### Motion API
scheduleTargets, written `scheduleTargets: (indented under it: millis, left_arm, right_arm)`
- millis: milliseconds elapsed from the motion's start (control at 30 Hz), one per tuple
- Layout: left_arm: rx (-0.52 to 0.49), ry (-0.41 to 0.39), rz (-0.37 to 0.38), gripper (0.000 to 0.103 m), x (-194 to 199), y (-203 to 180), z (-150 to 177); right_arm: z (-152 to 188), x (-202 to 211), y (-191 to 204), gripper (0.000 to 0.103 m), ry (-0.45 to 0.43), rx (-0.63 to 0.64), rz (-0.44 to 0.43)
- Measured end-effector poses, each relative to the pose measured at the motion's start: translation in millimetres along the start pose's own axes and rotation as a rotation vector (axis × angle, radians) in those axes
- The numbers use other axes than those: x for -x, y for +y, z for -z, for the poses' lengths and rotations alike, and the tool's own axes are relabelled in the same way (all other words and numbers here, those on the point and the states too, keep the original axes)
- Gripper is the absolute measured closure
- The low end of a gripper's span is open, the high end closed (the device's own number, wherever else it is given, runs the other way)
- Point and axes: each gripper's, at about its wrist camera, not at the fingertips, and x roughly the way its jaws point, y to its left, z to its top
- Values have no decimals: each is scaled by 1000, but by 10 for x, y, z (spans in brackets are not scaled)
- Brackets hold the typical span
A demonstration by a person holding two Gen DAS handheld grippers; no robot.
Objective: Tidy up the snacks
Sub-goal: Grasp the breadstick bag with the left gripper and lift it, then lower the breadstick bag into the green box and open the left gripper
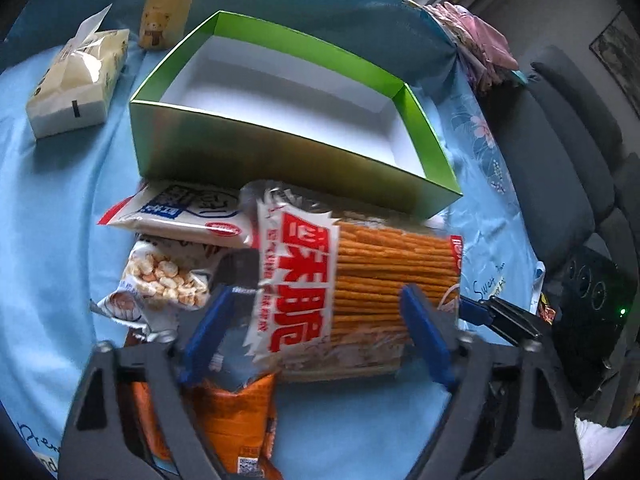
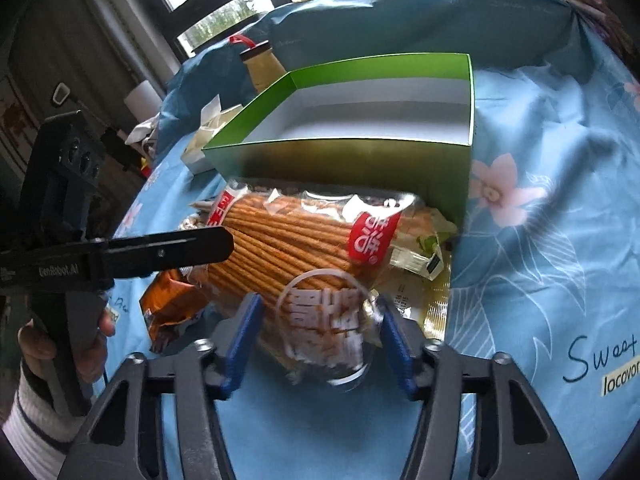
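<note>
Crinkly film on the stick pack (image 1: 360, 280) is slippery, the sticks brittle (light too). Your left gripper (image 1: 320, 320) and right gripper (image 2: 316, 332) straddle its ends, jaws apart, though whether the pads touch I cannot tell. Squeeze softly, then lift to the far green box (image 1: 280, 92).

Dark grey gripper frames with silver screws, blue fingers (image 2: 240, 340), white GenRobot.AI lettering on the left gripper (image 2: 168, 252), white striped-cuff sleeve (image 2: 24, 432)

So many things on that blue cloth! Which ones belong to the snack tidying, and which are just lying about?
Part of the job:
- clear bag of orange biscuit sticks
- empty green cardboard box
- white packet
- puffed-grain bag
- orange foil bag

Lying about:
- cream tissue pack
- yellow bear bottle
</note>
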Motion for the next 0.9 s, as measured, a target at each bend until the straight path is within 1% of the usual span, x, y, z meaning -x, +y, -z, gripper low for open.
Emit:
scheduleTargets:
  millis: [133,200,300,367,433,600,700,767,900]
  left_arm:
    - [25,10,29,38,-16,22,24]
    - [23,7,46,46,-3,-5,39]
    - [-6,-2,11,47,19,-89,62]
    - [-1,-9,8,49,57,-105,74]
    - [1,-18,6,49,64,-106,79]
    - [-18,-47,-2,50,185,-180,114]
    - [-21,-74,2,49,290,-221,82]
    - [-30,-94,-4,49,365,-267,50]
    - [-34,-123,-10,49,450,-336,-95]
  right_arm:
    - [-17,-26,-67,47,12,-2,-26]
    - [-16,-45,-92,48,15,-1,-33]
    - [-21,-57,-108,53,13,10,-41]
    - [-7,-26,-113,56,8,16,-46]
    - [-3,3,-123,58,1,17,-61]
    - [-14,100,-101,58,-14,24,-76]
    - [-54,218,-64,58,-42,38,-82]
    - [-81,284,-44,58,-59,48,-85]
    - [-249,375,-16,58,-94,68,-94]
